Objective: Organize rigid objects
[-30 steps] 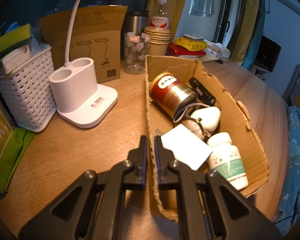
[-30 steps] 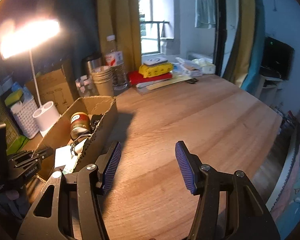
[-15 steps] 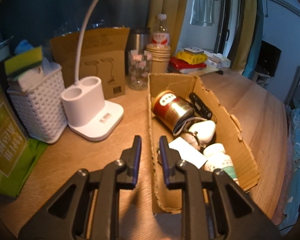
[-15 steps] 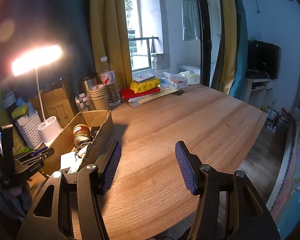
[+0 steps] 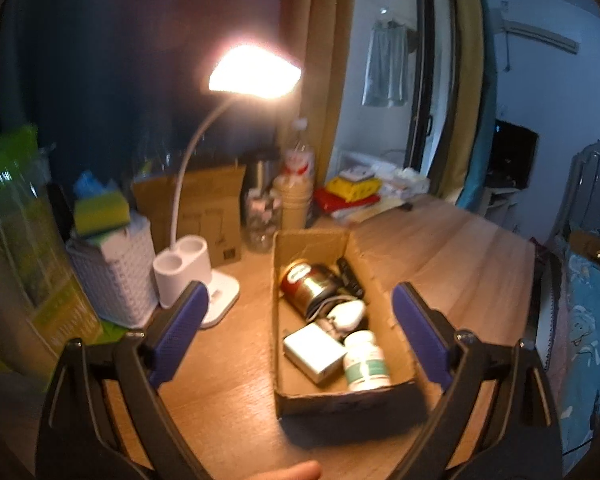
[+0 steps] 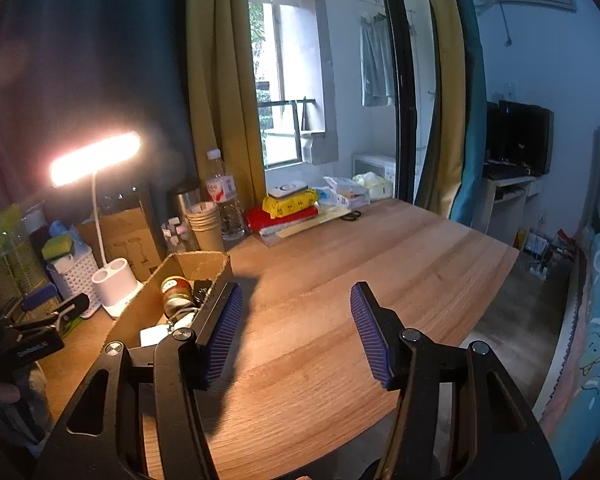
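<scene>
An open cardboard box (image 5: 396, 336) stands on the wooden desk. In it lie a red and gold tin (image 5: 306, 286), a black object (image 5: 350, 280), a white rounded device (image 5: 346, 314), a white flat box (image 5: 312, 348) and a white pill bottle (image 5: 366, 362). My left gripper (image 5: 300, 332) is open and empty, raised above and in front of the box. My right gripper (image 6: 296, 336) is open and empty above the desk, right of the box (image 6: 148, 300). The left gripper also shows in the right wrist view (image 6: 40, 320).
A lit white desk lamp (image 5: 196, 280) stands left of the box, beside a white basket (image 5: 112, 276) with sponges. Behind are a brown carton (image 5: 204, 216), a jar, paper cups (image 5: 294, 204), a water bottle and a stack of packets (image 6: 288, 208). The desk's right edge (image 6: 500, 272) drops to the floor.
My left gripper has opened wide, let go of the box's left wall and pulled back and up. My right gripper has risen and drawn back; it stays open.
</scene>
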A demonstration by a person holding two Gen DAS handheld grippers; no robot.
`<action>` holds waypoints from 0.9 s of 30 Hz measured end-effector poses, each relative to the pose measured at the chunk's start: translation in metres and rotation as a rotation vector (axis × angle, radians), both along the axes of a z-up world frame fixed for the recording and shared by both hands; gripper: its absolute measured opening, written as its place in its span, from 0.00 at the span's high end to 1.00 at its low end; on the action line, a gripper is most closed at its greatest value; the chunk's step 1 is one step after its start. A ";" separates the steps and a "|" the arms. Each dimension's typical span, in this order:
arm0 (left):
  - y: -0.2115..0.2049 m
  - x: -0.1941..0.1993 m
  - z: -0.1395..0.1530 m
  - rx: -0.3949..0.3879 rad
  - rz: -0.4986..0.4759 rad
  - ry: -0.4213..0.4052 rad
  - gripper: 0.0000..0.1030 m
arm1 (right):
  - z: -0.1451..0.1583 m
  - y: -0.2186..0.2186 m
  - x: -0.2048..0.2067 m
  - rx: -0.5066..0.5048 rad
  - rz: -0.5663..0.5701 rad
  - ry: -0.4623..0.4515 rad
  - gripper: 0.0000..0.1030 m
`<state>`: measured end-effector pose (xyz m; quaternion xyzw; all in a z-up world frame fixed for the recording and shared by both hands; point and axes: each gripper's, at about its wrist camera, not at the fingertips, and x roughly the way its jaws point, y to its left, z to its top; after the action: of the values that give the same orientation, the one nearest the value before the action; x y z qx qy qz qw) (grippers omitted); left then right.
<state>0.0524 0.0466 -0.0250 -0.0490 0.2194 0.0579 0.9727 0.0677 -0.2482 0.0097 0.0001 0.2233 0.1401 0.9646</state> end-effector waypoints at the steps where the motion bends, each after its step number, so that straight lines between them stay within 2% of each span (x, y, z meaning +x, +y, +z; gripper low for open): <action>1: -0.002 -0.006 0.007 0.003 -0.004 -0.015 0.08 | 0.004 0.000 -0.005 0.000 0.002 -0.012 0.42; 10: -0.021 -0.042 0.054 0.017 -0.063 -0.110 0.08 | 0.028 -0.006 -0.034 0.000 0.001 -0.072 0.42; 14: -0.033 -0.052 0.064 0.028 -0.098 -0.138 0.08 | 0.034 -0.008 -0.043 0.006 -0.001 -0.100 0.42; 20: -0.046 -0.065 0.078 0.061 -0.101 -0.189 0.07 | 0.041 -0.011 -0.057 0.008 -0.012 -0.130 0.42; 27: -0.053 -0.073 0.085 0.059 -0.127 -0.213 0.07 | 0.048 -0.015 -0.066 0.009 -0.031 -0.148 0.42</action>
<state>-0.0204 -0.0059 0.0601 -0.0122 0.1155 -0.0029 0.9932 0.0013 -0.2635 0.0576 -0.0027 0.1505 0.1260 0.9806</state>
